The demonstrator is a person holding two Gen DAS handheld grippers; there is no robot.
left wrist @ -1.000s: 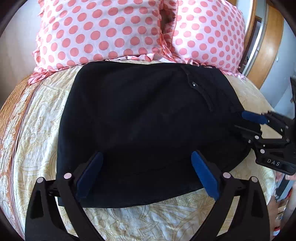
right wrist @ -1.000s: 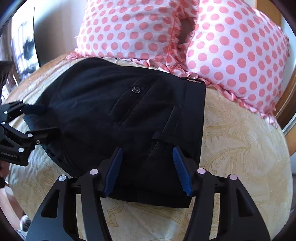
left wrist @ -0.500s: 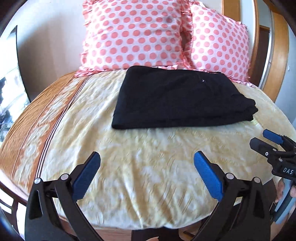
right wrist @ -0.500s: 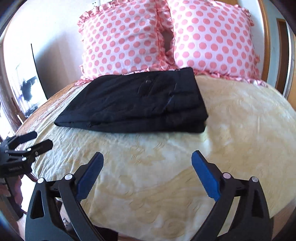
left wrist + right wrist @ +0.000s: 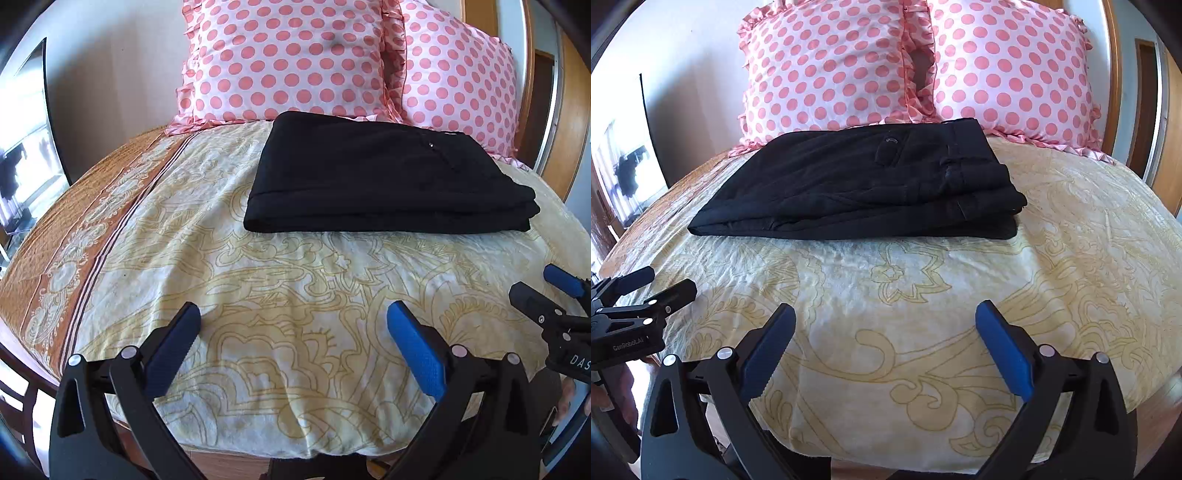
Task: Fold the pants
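- The left gripper (image 5: 293,332) has its blue-padded fingers (image 5: 173,350) spread wide with nothing between them, only the bedspread below; their black bases run off the bottom edge of the left wrist view.
- The right gripper (image 5: 884,332) likewise stands fully apart and empty, its fingers (image 5: 1004,350) over bare bedspread, the handles cut off at the bottom of its own view.
- Each gripper shows only partly in the other's view: the right one enters at the right edge of the left wrist view, the left one at the left edge of the right wrist view, both clipped by the fisheye rim.
- A bit of a hand (image 5: 567,402) shows under the right gripper, mostly hidden by it.
- The bedspread (image 5: 923,295) is cream with a yellow scroll pattern and an orange border on the left side.
- The black pants (image 5: 857,184) lie folded in a flat stack on the bed, well apart from both grippers, their far edge just before the pillows; how many layers the stack has is hard to tell in the dark cloth.
- Two pink polka-dot pillows (image 5: 827,70) stand upright behind.
- The dark panel (image 5: 624,166) at far left is too blurred to make out.
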